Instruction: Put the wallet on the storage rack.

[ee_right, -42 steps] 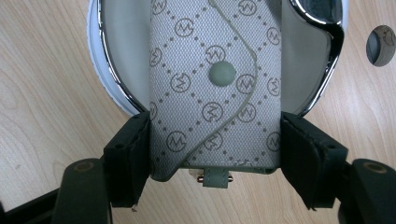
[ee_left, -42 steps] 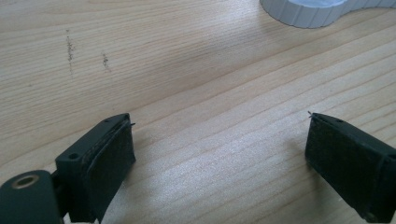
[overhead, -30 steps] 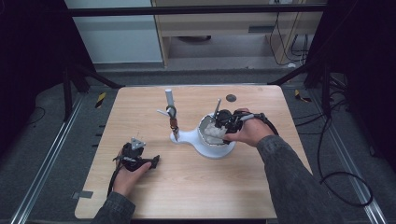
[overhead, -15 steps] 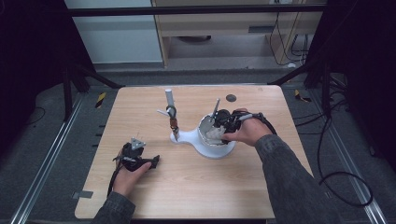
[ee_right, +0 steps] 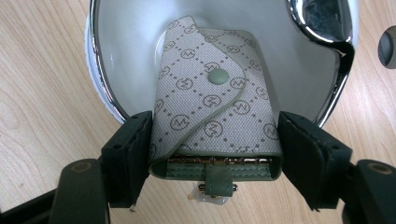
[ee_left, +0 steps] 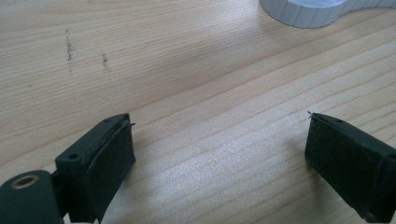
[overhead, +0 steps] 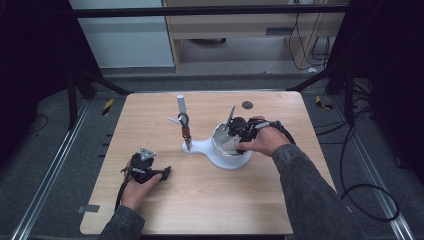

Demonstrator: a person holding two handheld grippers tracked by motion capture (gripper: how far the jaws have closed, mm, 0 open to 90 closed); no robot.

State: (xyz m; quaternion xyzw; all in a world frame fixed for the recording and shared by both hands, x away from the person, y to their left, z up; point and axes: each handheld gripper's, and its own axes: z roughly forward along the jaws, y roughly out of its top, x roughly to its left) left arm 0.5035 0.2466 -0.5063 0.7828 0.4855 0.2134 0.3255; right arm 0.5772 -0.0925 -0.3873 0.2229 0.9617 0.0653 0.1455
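Little has moved since the earlier frame, though the right gripper's (ee_right: 215,154) jaws have just been eased apart slightly. A patterned key case (ee_right: 215,112) is still flanked by its pads, lying in the bowl (overhead: 220,142) at the table's (overhead: 200,210) two o'clock. The left gripper (ee_left: 219,149), at eight o'clock, is held wide open, empty.

Key case (ee_right: 212,116) lies in bowl (ee_right: 107,100) on table (ee_right: 42,93).

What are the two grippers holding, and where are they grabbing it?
The right gripper has a patterned key pouch between its jaws, at the two side edges near the open end, over the bowl; its jaws have just been opening. The left gripper holds nothing.
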